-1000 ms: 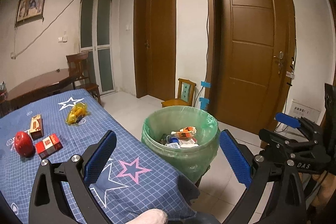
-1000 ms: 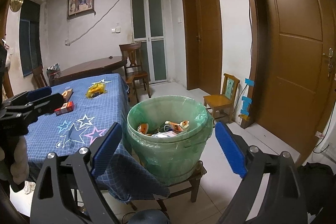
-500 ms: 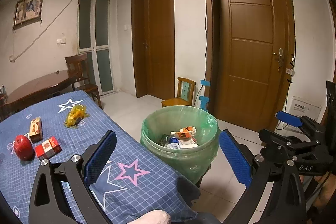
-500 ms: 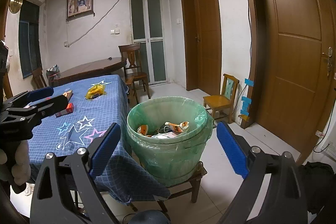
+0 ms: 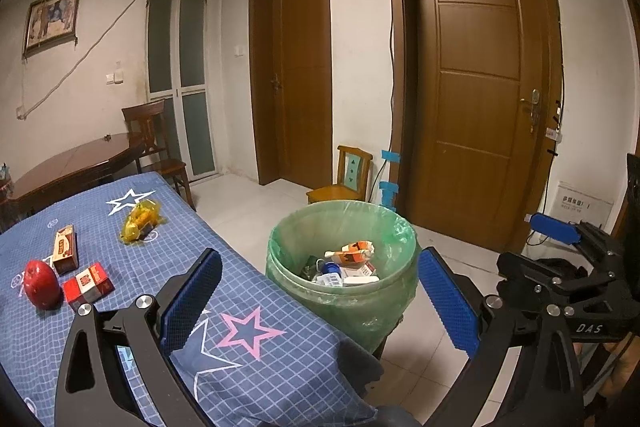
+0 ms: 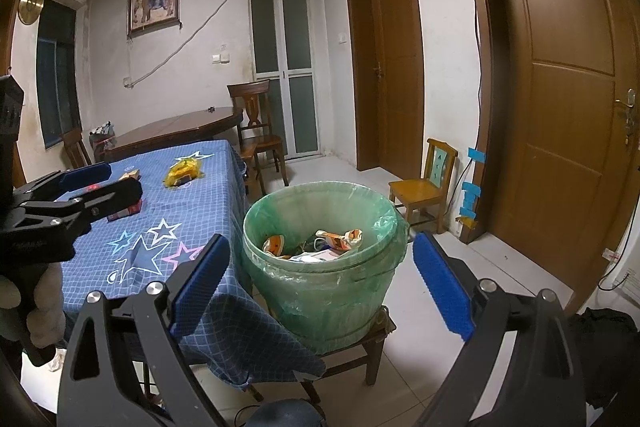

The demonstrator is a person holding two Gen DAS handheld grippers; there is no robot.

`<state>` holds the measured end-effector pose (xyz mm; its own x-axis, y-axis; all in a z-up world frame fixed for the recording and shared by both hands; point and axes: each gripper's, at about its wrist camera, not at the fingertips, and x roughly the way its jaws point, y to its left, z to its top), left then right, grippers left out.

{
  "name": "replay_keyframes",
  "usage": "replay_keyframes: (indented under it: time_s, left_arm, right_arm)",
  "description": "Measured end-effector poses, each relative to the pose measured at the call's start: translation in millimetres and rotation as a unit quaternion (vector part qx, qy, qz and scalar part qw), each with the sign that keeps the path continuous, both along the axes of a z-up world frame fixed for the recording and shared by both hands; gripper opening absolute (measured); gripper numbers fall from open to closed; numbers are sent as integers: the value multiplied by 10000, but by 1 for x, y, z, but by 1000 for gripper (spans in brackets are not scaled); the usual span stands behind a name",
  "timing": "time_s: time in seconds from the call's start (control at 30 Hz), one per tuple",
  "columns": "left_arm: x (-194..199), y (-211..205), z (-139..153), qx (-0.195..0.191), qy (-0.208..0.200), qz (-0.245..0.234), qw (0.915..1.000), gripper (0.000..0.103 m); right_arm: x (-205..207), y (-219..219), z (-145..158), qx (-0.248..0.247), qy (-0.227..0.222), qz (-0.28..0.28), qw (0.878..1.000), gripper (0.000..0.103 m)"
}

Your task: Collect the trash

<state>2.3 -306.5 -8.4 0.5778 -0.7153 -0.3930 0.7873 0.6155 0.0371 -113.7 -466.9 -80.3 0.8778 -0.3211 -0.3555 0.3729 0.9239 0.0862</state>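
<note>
A green-lined trash bin (image 5: 340, 279) holding several wrappers stands on a low stool beside the blue star tablecloth (image 5: 248, 307); it also shows in the right wrist view (image 6: 320, 267). On the cloth lie a yellow wrapper (image 5: 141, 221), a tan box (image 5: 65, 254), a red box (image 5: 87, 286) and a red apple (image 5: 41, 283). My left gripper (image 5: 320, 301) is open and empty above the table corner. My right gripper (image 6: 320, 287) is open and empty, facing the bin. The yellow wrapper (image 6: 184, 171) shows far on the cloth.
A small wooden chair (image 5: 344, 183) stands by the wall behind the bin. Brown doors (image 5: 476, 99) are on the right. A round wooden table (image 5: 72, 167) and a chair (image 5: 156, 143) stand beyond the blue cloth. White tiled floor surrounds the bin.
Both views have lifted and pulled back slightly; the bin sits a little lower in frame. Both grippers stay open and empty.
</note>
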Motion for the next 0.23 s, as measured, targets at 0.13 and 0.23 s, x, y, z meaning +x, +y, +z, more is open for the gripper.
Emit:
replay_keyframes:
  time_s: [0.13, 0.23]
  left_arm:
    - [3, -3, -2, 39, 46, 43, 10000, 98]
    - [4, -3, -4, 67, 55, 57, 9999, 98]
  right_arm:
    - [1, 0, 0, 11, 6, 0, 10000, 90]
    - [1, 2, 0, 8, 2, 11, 10000, 92]
